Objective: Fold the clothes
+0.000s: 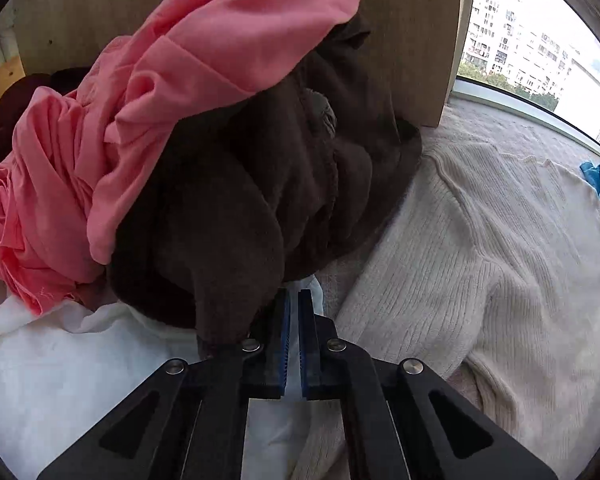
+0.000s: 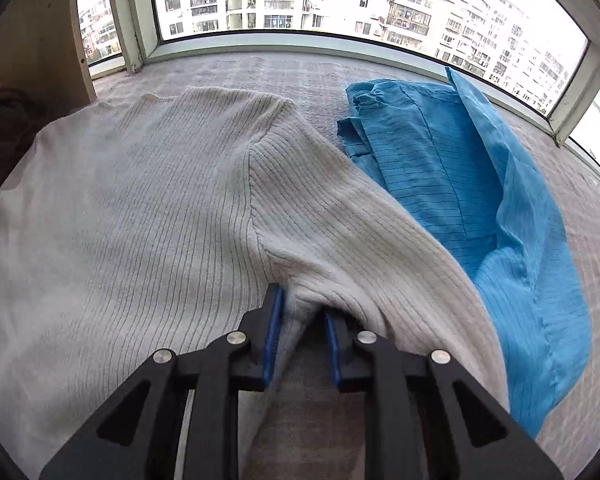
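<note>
A cream ribbed sweater [image 2: 140, 208] lies spread flat on the pale textured surface [image 2: 284, 72]. My right gripper [image 2: 300, 312] points down at the sweater's underarm, where the sleeve [image 2: 364, 232] joins the body. It is shut on a raised fold of the knit. In the left wrist view the same sweater [image 1: 500, 272] lies to the right. My left gripper [image 1: 294, 300] is shut, its tips at a thin white cloth [image 1: 80, 368] just under the edge of a dark brown garment [image 1: 240, 208]. Whether it pinches that cloth I cannot tell.
A pink garment [image 1: 172, 92] is heaped on the brown one against a wooden panel [image 1: 412, 40]. A blue striped garment [image 2: 480, 184] lies crumpled right of the sweater, touching its sleeve. Window frames [image 2: 340, 46] bound the surface at the back.
</note>
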### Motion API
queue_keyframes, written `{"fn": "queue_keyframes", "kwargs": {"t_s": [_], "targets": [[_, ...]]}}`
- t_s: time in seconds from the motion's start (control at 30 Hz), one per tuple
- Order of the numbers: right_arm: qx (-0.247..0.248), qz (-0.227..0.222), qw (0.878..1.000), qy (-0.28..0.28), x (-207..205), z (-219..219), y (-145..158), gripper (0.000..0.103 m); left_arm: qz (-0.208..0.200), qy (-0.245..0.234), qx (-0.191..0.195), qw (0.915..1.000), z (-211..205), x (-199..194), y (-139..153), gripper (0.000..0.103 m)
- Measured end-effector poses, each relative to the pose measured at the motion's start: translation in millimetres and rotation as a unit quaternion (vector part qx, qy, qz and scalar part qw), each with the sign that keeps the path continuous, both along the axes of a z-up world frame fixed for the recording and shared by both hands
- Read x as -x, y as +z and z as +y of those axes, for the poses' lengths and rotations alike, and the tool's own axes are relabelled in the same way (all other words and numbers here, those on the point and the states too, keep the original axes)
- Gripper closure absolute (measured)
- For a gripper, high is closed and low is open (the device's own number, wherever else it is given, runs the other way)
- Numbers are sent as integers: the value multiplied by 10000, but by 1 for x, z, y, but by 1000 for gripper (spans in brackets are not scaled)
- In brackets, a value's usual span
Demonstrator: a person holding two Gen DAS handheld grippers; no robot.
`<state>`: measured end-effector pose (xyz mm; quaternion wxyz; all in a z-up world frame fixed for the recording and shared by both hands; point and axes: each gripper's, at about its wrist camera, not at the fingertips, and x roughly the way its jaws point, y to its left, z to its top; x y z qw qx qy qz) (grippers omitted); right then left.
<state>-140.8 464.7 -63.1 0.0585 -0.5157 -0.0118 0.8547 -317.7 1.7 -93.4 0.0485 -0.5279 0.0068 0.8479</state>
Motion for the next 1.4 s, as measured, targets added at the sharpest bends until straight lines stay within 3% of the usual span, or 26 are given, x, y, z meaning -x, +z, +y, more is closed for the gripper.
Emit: {"fn": "queue_keyframes", "kwargs": {"t_s": [0.03,0.13,0.23,0.27,0.37,0.5,0.63,0.77,0.87,0.9,0.93,0.97,1.0,1.17,1.23,1.4], "targets": [[74,-30,10000,48,-2,-2,3,81,-111,-117,-262,9995,-1,-2,-1,100],[468,-225,9983,248,-18,-5,10,76,28,-652,-240,9976,9,-28,19,94],[756,-426,9949,523,-53,-12,16,73,-42,-1099,-469,9928,18,-68,36,68],[878,-488,9930,629,-71,-14,17,72,-110,-1249,-571,9905,21,-85,40,65],[1292,-693,9859,804,-128,-20,16,68,-464,-1525,-968,9825,27,-141,37,63],[1637,-935,9787,813,-199,-25,12,67,-1162,-1551,-1628,9674,39,-205,18,62],[1835,-1111,9731,835,-244,-36,5,63,-1427,-1743,-1532,9622,43,-264,15,62],[1934,-1189,9695,919,-263,-49,-6,62,-1628,-1870,-1477,9574,53,-291,8,59],[1931,-1038,9692,1123,-267,-60,-10,61,-1614,-2084,-1274,9562,66,-297,1,65],[1983,-984,9675,1227,-268,-63,-10,64,-1604,-2179,-1246,9546,70,-298,-1,84],[2109,-1008,9636,1295,-267,-65,-12,68,-1598,-2254,-1234,9531,73,-298,-3,92],[2167,-1034,9619,1307,-265,-67,-12,93,-1600,-2273,-1262,9523,72,-297,-1,92],[2160,-1038,9621,1299,-263,-68,-9,99,-1601,-2278,-1302,9516,70,-296,1,94],[2135,-158,9658,1460,-245,-67,56,99,-1000,-2291,-1581,9553,51,-279,67,95],[1977,-59,9705,1381,-226,-59,70,99,-761,-2330,-1504,9578,47,-265,89,94],[2036,-266,9725,1098,-195,-44,71,99,-845,-2396,-1372,9574,56,-224,84,94]]}}
